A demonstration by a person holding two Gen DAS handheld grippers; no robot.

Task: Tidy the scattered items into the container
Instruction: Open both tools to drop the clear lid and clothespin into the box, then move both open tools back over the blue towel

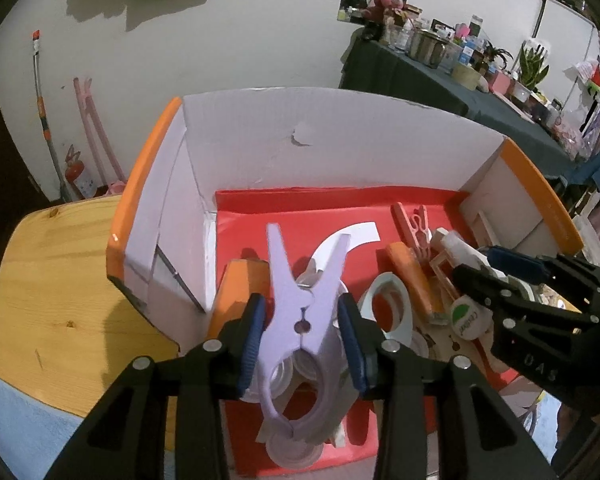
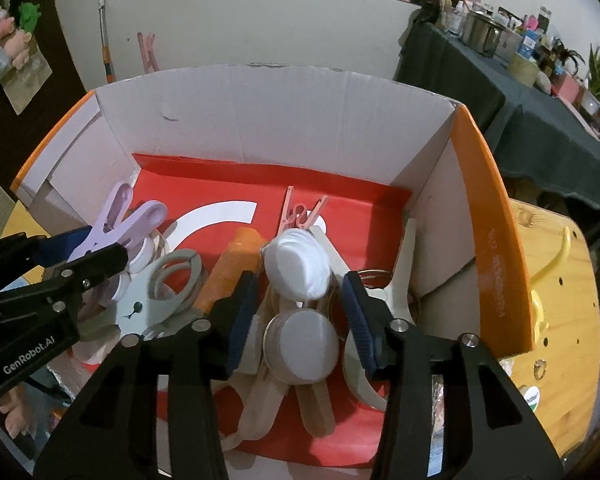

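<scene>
Left wrist view: left tongs (image 1: pixel 302 334) spread around lilac clothes peg (image 1: pixel 300 320), low centre over the cardboard box (image 1: pixel 260 136), pads just off it; light, stiff, slick plastic, best pinched at the waist. Right wrist view: right tongs (image 2: pixel 298 316) spread around white-capped bottle (image 2: pixel 298 264) amid crowded pegs; orange tube (image 2: pixel 230 268) lies close left.

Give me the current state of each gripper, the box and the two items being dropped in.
left gripper: open, pads clear of the peg between them.
lilac clothes peg: inside the box, released, lying on other items.
right gripper: open, pads apart from the bottle.
white-capped bottle: in the box, resting on the pile.
cardboard box: open-topped, on the wooden table, already holding several items.
</scene>
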